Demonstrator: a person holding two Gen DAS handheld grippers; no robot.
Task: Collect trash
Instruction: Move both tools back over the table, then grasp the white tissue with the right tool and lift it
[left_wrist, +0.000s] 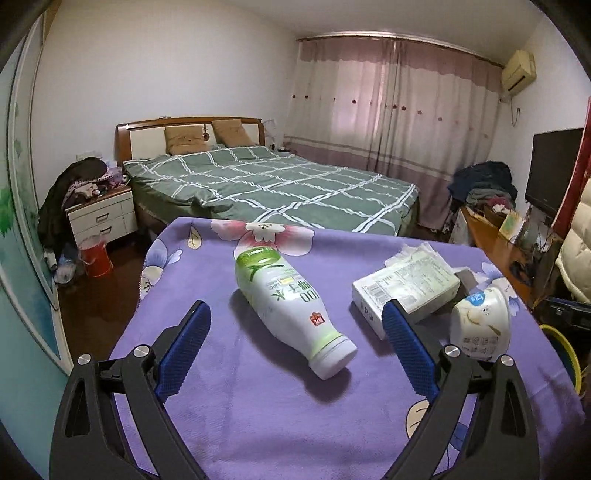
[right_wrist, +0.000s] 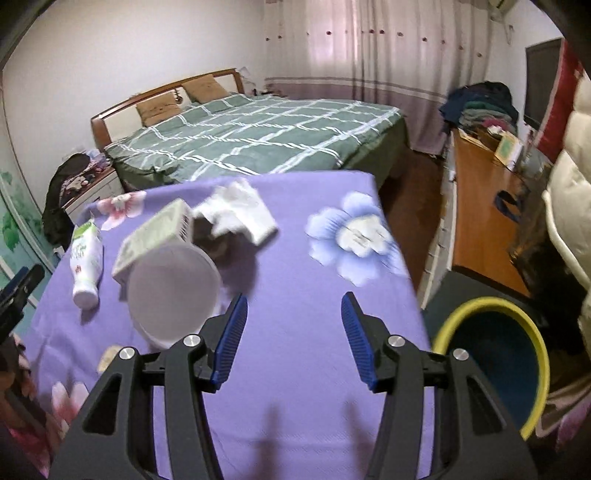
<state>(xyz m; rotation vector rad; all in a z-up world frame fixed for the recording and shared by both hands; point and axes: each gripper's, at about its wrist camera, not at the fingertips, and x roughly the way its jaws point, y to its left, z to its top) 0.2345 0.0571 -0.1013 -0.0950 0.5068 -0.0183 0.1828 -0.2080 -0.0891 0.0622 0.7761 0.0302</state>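
A white and green plastic bottle (left_wrist: 286, 306) lies on its side on the purple flowered tablecloth (left_wrist: 258, 406), cap end toward me. My left gripper (left_wrist: 295, 325) is open, its blue pads on either side of the bottle's lower half, just short of it. To the right lie a white carton (left_wrist: 406, 288) and an overturned white cup (left_wrist: 480, 325). In the right wrist view the bottle (right_wrist: 86, 258), carton (right_wrist: 151, 236), cup (right_wrist: 173, 291) and crumpled white paper (right_wrist: 240, 210) lie left of my right gripper (right_wrist: 293, 325), which is open and empty over bare cloth.
A yellow-rimmed blue bin (right_wrist: 495, 354) stands on the floor off the table's right edge. A bed (left_wrist: 266, 188) lies beyond the table. A wooden desk (right_wrist: 480, 206) with clutter stands at right, a nightstand (left_wrist: 99, 214) and red bucket (left_wrist: 96, 258) at left.
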